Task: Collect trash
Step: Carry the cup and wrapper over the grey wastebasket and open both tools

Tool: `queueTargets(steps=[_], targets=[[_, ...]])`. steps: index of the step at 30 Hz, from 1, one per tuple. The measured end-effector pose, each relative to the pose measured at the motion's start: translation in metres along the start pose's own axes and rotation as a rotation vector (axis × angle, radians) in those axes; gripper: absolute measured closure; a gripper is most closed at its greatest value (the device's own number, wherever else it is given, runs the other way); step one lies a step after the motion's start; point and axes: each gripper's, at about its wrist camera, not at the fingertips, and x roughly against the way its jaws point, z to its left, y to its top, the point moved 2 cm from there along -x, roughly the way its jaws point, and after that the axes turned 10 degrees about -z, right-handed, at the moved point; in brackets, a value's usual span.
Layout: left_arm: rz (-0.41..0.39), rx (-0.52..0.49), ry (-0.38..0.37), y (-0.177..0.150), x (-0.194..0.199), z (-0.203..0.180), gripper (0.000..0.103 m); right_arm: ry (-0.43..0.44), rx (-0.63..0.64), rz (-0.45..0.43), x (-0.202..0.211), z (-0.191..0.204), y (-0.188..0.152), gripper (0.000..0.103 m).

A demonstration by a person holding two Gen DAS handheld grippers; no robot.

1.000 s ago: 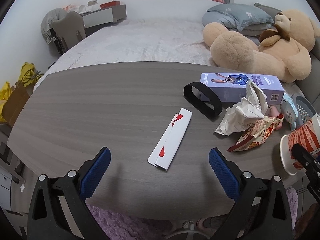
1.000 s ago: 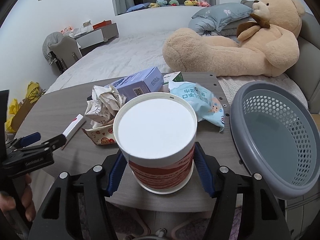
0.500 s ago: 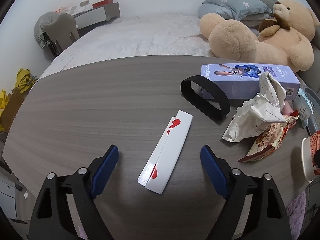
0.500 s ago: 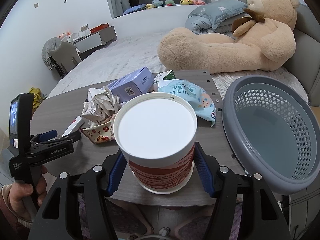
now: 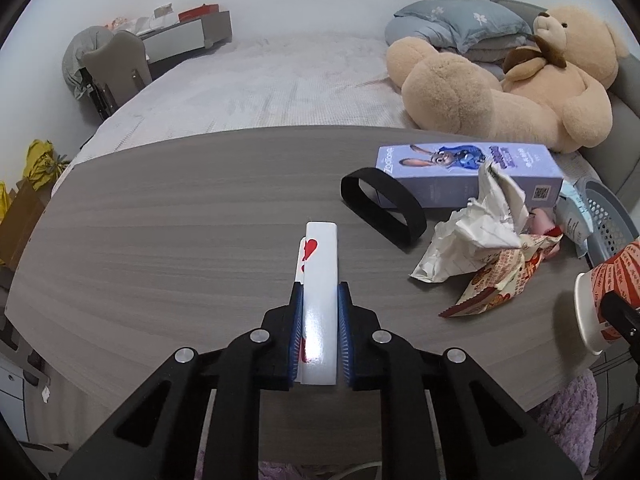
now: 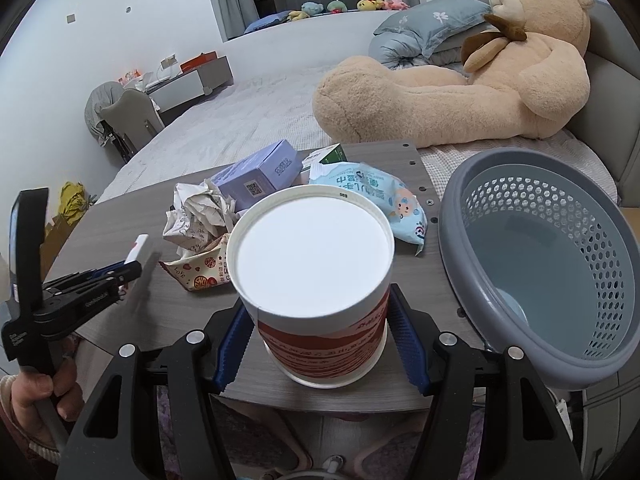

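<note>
Left claw (image 5: 320, 312) has just clamped its blue pads onto one long white carton (image 5: 320, 268) with red hearts, which lies on the grey wood desk (image 5: 160, 240) and juts forward from between the jaws. Right claw (image 6: 320, 344) grips one red-and-white paper cup (image 6: 316, 280) by its sides, its white underside facing the camera, held above the near desk edge.

Beyond the cup lie one patterned snack wrapper (image 6: 200, 272), one crumpled paper ball (image 6: 196, 212), one pale blue wipes pack (image 6: 384, 196), one lilac cartoon box (image 6: 260, 176) and a small green-and-white carton (image 6: 332, 156) behind the pack. One black band (image 5: 380, 204) stands on edge against the lilac box.

One grey perforated basket (image 6: 560, 184) hangs just off the desk's right side; nothing lies inside it.

Farther back, one big teddy bear (image 6: 460, 80) sprawls on the bed (image 6: 240, 120).
</note>
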Motion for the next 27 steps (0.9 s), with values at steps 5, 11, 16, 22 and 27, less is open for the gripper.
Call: queueTargets(steps=[5,11,16,22,27], targets=[[-0.067,-0.010,-0.034,0.021,0.032,-0.021,0.086,0.007,-0.023,-0.023,0.013,-0.014,0.006,0.041],[-0.152,-0.071,-0.149,0.046,0.057,-0.091,0.086,-0.043,-0.037,-0.053,0.033,-0.049,0.014,0.041],[-0.145,-0.160,-0.275,0.056,0.055,-0.169,0.086,-0.125,-0.084,-0.064,0.049,-0.102,0.021,0.041],[-0.101,-0.247,-0.372,0.054,0.042,-0.249,0.086,-0.211,-0.131,-0.050,0.062,-0.164,0.023,0.041],[-0.058,-0.303,-0.421,0.048,0.028,-0.301,0.085,-0.243,-0.150,-0.015,0.060,-0.199,0.023,0.041]])
